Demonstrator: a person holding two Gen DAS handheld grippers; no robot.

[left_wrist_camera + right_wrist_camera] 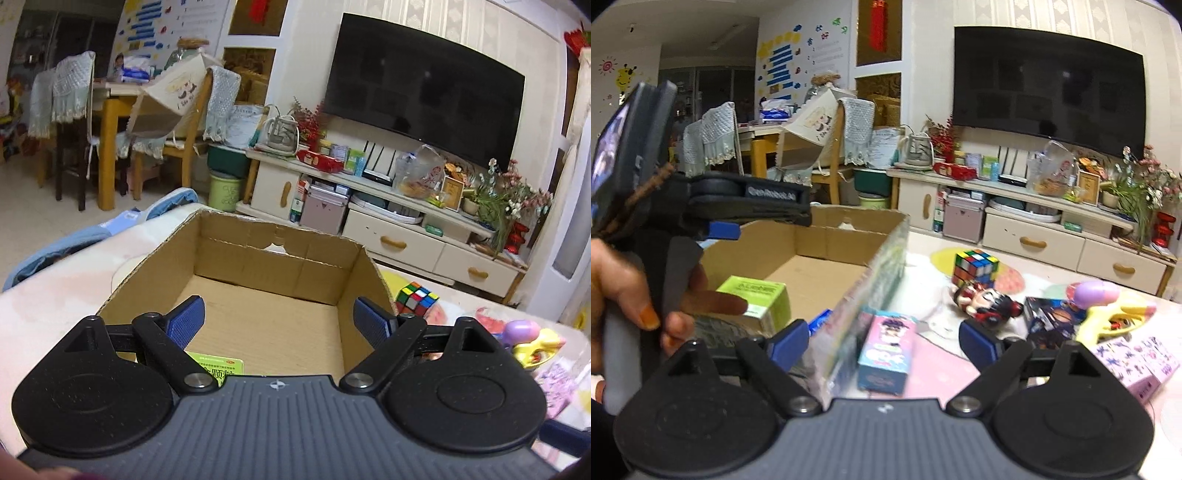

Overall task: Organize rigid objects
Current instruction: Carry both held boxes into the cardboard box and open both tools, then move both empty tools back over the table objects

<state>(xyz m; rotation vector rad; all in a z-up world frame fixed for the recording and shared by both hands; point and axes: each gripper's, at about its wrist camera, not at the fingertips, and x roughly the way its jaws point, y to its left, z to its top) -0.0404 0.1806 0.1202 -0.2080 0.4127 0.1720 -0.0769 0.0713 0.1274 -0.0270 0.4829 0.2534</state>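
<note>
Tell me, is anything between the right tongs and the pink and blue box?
No. The right tongs are open, and the pink and blue box stands upright right between their tips. The cardboard box wall rises just to its left, so the box must go over that wall.

Cardboard box (827, 240): you have one.
Green boxes (757, 299) inside it: one.
Puzzle cubes (975, 266) beside it: one.
Pink-and-blue boxes (886, 350) beside it: one.
Dolls (986, 301) beside it: one.
</note>
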